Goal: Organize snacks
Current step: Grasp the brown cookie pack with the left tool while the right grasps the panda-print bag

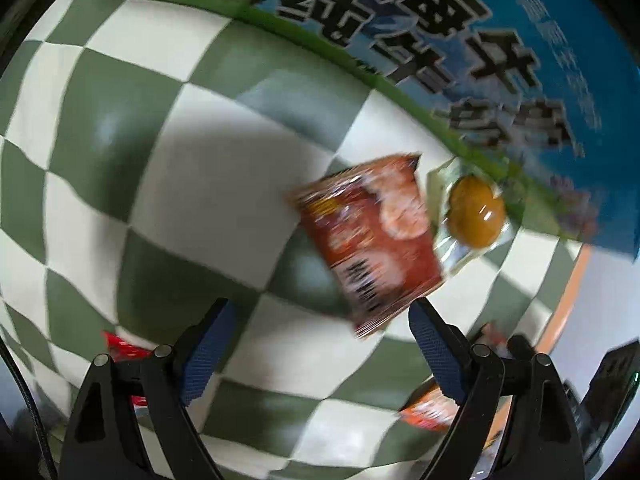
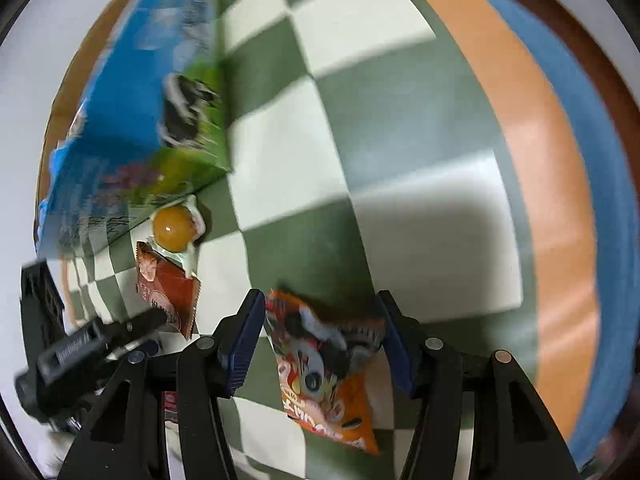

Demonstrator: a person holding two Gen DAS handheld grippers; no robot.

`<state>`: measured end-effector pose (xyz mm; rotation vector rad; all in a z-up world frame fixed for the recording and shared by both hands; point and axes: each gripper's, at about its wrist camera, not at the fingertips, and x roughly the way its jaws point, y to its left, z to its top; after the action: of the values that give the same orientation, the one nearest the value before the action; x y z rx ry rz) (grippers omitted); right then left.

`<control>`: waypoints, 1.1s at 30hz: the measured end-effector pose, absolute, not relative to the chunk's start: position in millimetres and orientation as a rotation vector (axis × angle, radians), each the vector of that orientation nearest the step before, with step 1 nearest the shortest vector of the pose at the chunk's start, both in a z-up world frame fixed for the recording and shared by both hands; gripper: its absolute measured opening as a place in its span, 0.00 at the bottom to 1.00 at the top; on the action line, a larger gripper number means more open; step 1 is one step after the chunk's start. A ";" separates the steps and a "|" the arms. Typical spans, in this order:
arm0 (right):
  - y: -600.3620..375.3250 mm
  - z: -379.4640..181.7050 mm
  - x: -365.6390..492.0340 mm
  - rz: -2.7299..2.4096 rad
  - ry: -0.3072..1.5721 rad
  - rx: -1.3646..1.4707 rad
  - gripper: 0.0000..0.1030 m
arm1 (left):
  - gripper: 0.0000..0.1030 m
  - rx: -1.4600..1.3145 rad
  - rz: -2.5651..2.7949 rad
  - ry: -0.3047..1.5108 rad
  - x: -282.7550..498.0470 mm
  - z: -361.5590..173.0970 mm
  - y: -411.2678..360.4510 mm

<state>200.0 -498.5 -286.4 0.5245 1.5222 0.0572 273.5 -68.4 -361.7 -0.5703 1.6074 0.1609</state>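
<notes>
Three small snack packets sit on the green-and-white checkered cloth (image 2: 400,80), and the orange one is the centre of attention. That orange packet (image 2: 324,364) lies flat on the cloth, a crinkly pouch printed with a black-and-white cartoon figure, red lettering and a serrated top edge, right between the fingers of the right gripper (image 2: 320,340). The jaws stand wide apart, one blue-padded finger on each side of the pouch, neither visibly pressing it.

Over to the left wrist view: a red-brown packet (image 1: 372,240) with pale round shapes and dark lettering on its face lies tilted on the cloth, blurred by motion. Its lower corner reaches close to the right-hand finger of the left gripper (image 1: 320,328), whose jaws are also spread wide with only cloth between them.

Touching that red-brown packet's far edge is a clear wrapper holding a round amber-yellow ball (image 1: 476,216), glossy with a highlight. The wrapper lies against the foot of a big blue-and-green box (image 1: 520,40) with bold black characters and, seen from the right wrist, a cow on its side.

Beyond the cloth, an orange band of tabletop (image 2: 532,128) curves along the edge.
</notes>
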 end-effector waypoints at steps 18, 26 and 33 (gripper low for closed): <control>-467.4 -281.8 171.0 0.013 1.564 0.406 0.67 | 0.86 -0.365 0.238 1.531 296.6 -376.4 -117.6; -421.5 -304.1 173.1 0.029 1.593 0.276 0.75 | 0.86 -0.250 0.173 1.586 280.3 -374.2 -94.8; -386.7 -302.8 173.8 0.129 1.546 0.048 0.61 | 0.86 -0.136 0.114 1.533 303.0 -364.2 -86.7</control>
<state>173.8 -386.7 -302.8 0.0481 1.5463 0.1287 303.1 -86.7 -364.2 -0.1358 1.5328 0.1139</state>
